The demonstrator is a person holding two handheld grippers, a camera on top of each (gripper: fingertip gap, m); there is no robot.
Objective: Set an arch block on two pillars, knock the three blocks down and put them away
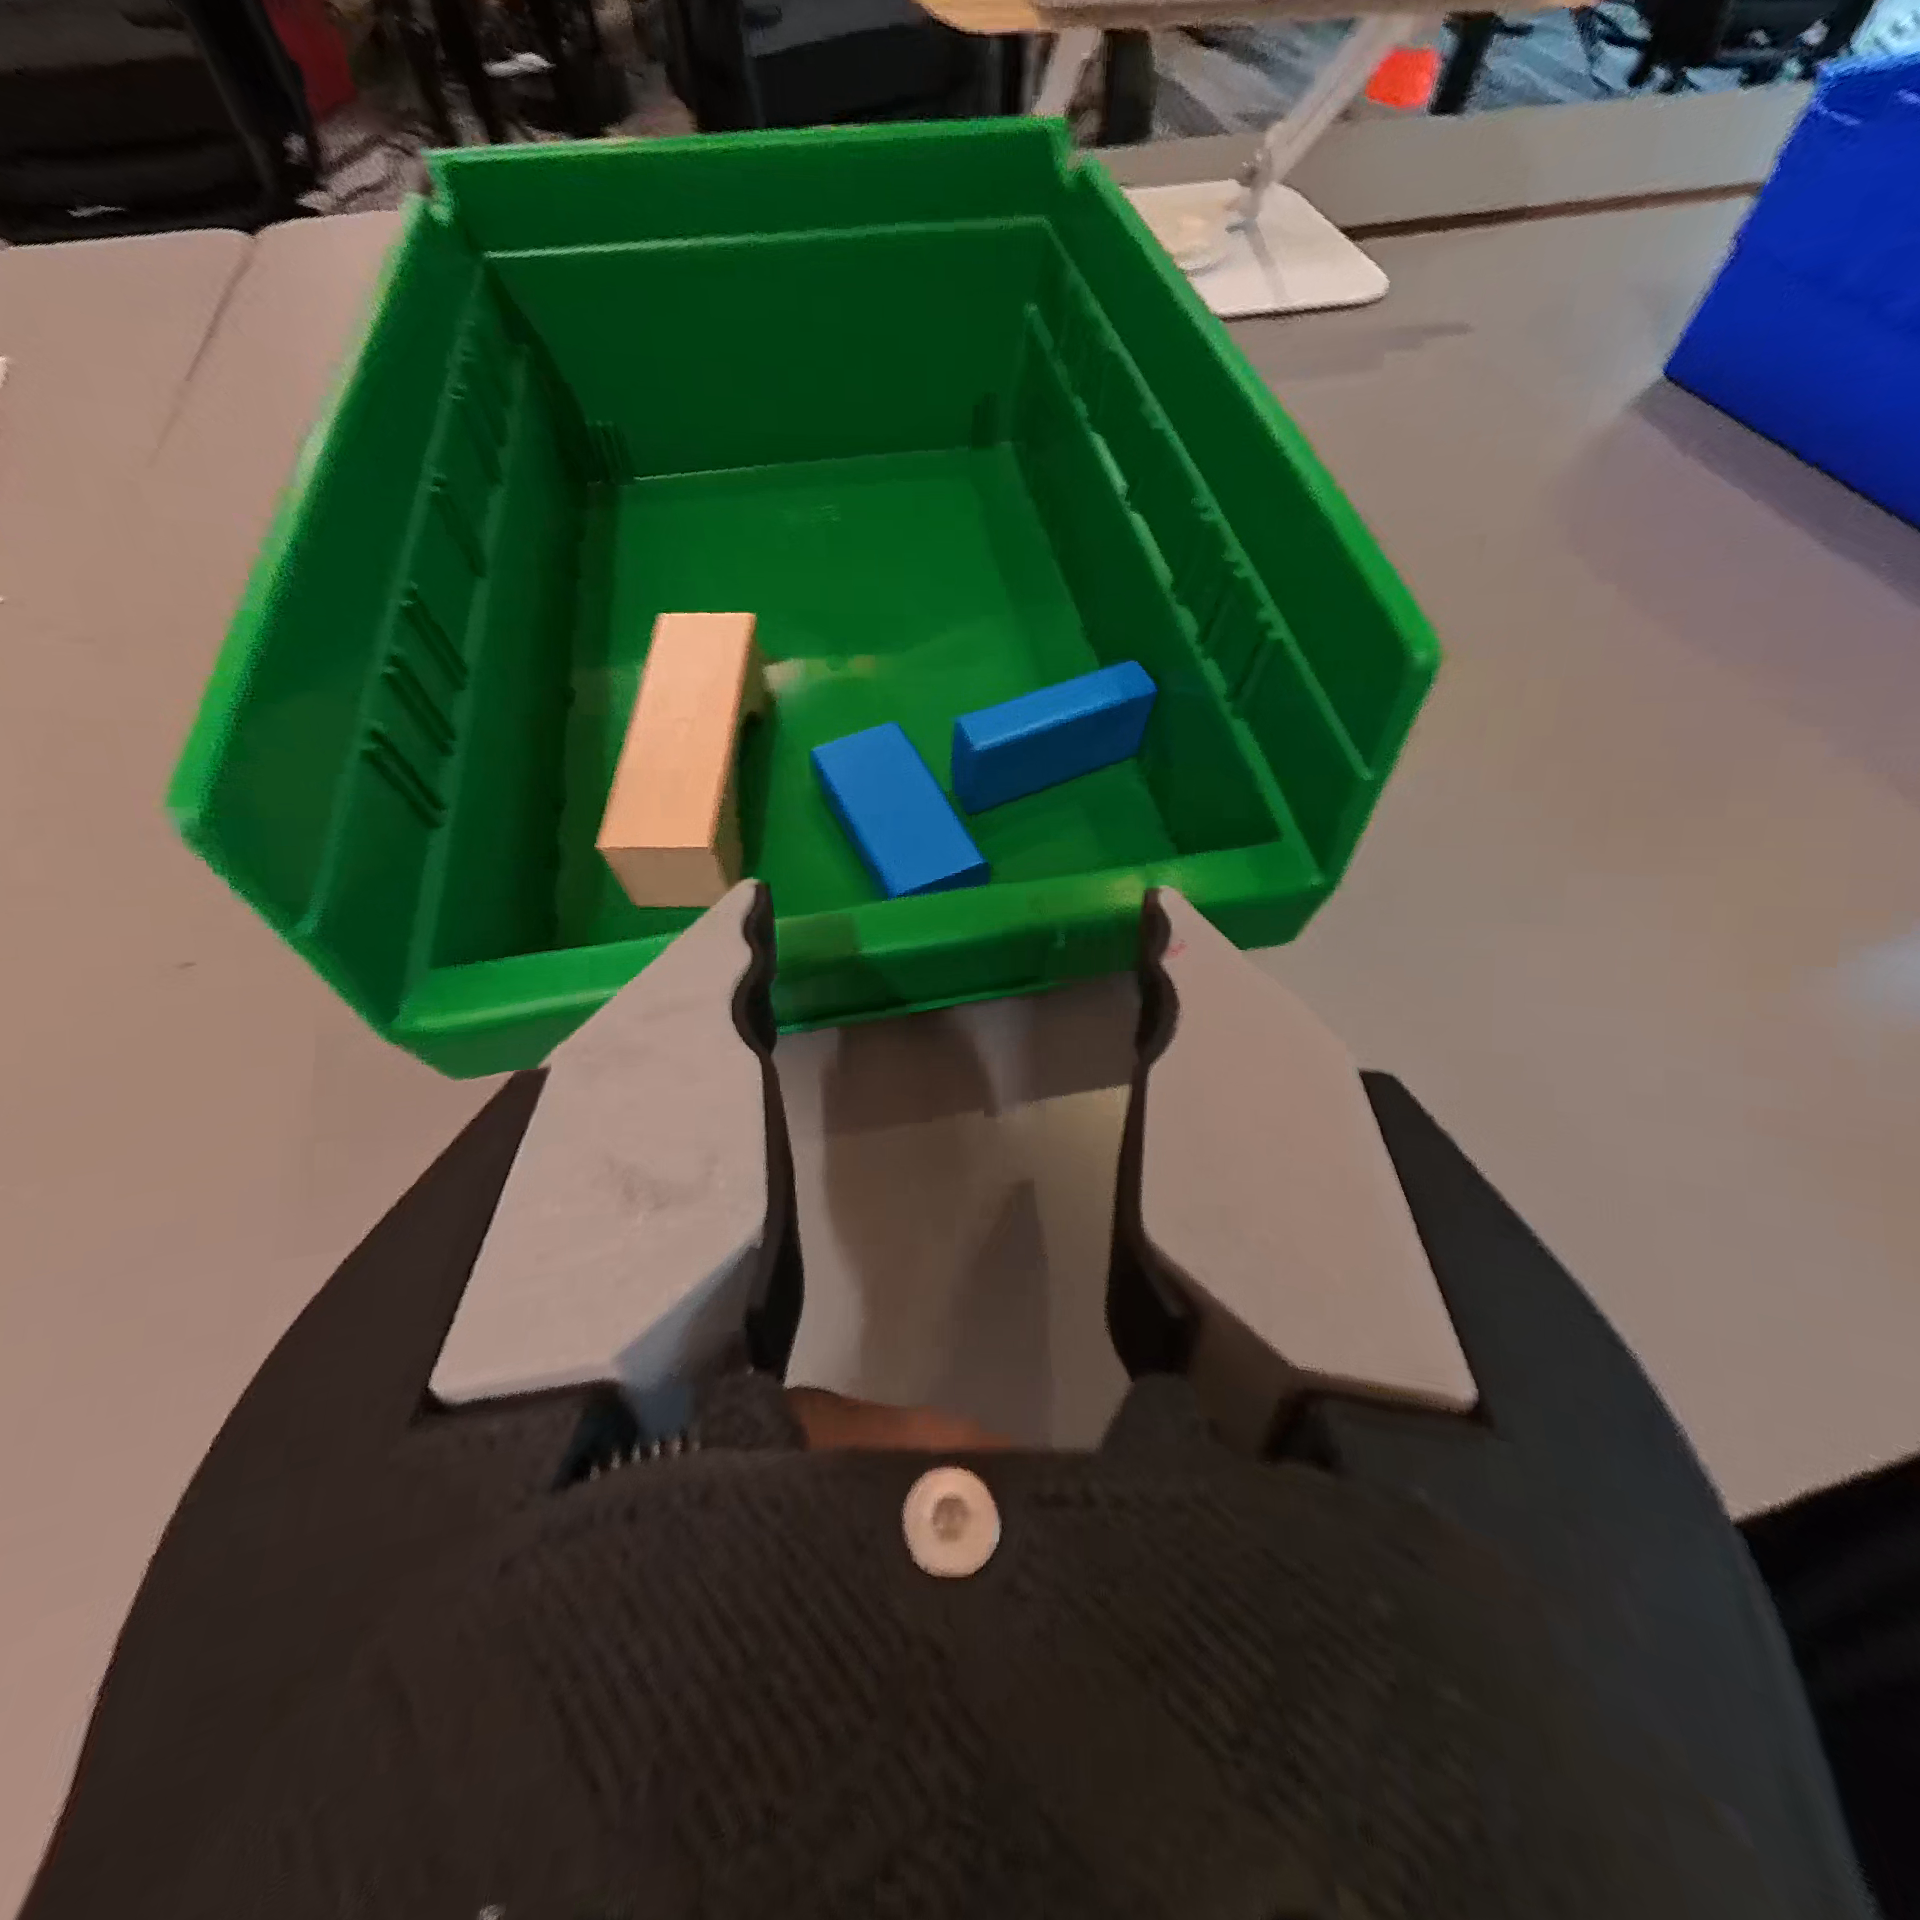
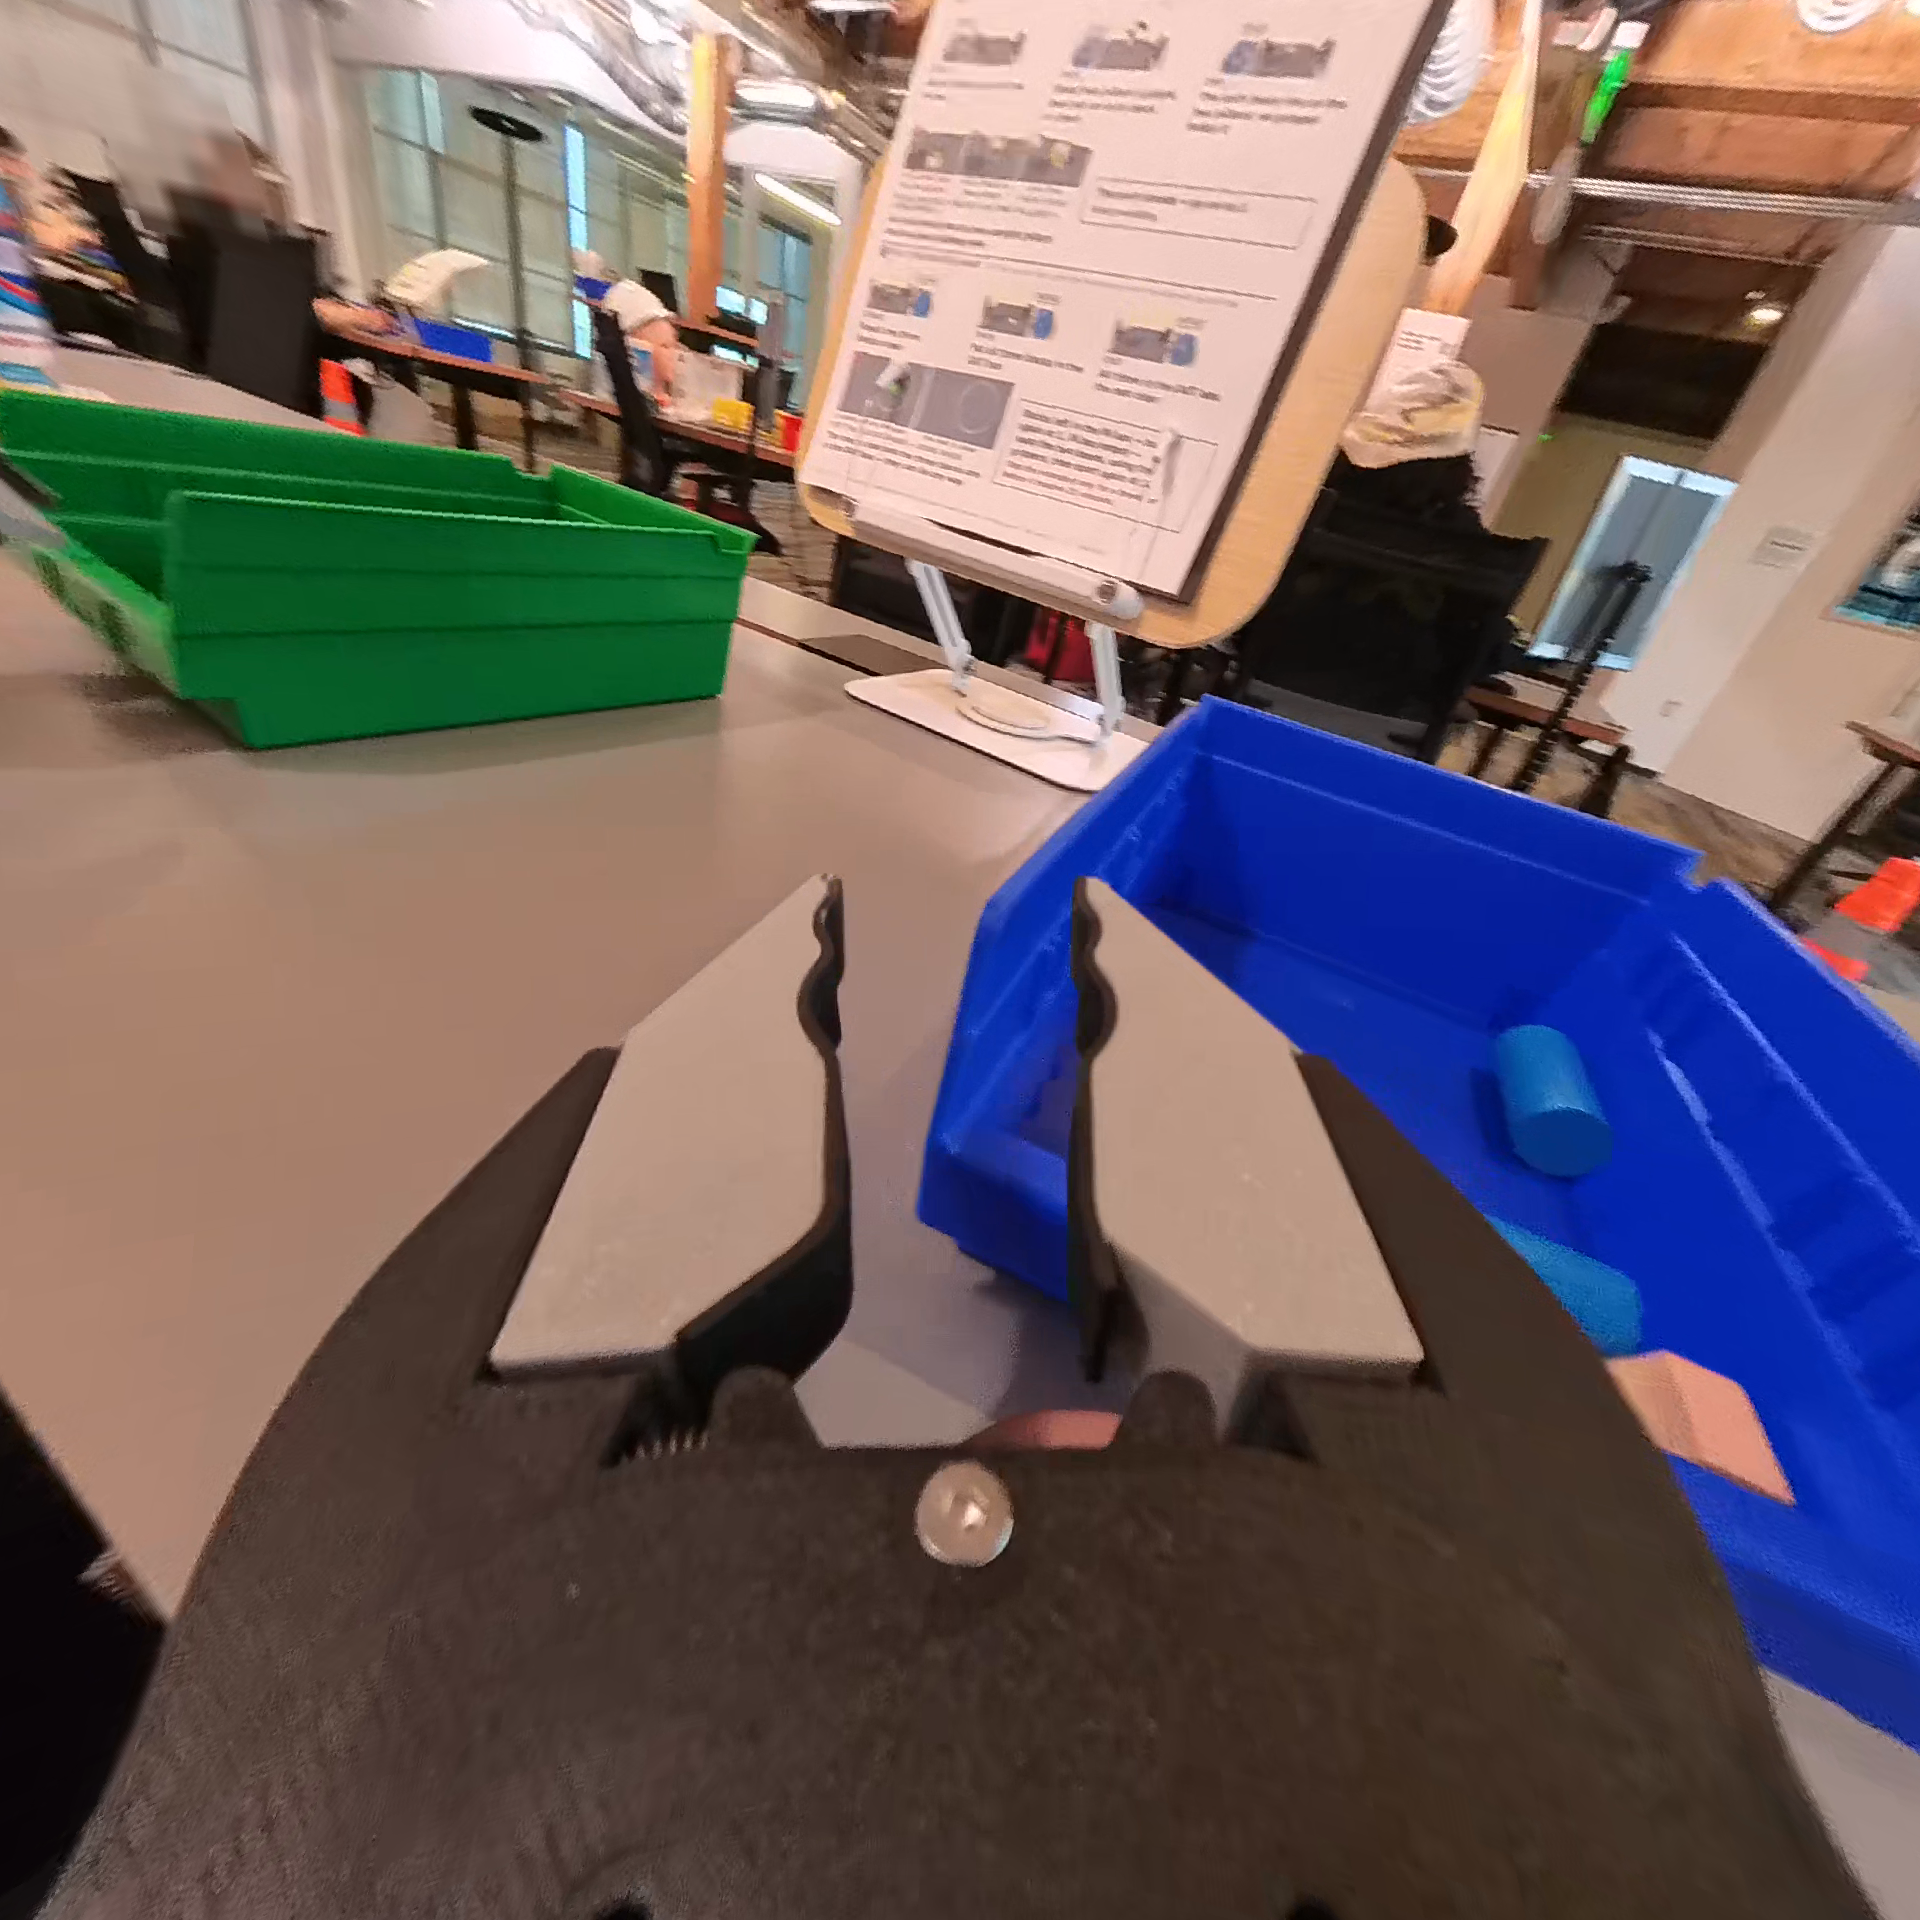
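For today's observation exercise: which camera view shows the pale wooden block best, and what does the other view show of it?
The left wrist view. It looks down into the green bin, where the pale wooden block lies on the floor beside two blue blocks. The right wrist view shows only that bin's outer wall from the side; the block is hidden.

Black textured gripper bodies, grey wedge jaws, wavy black pads, silver centre screw [image 2: 963, 1525]
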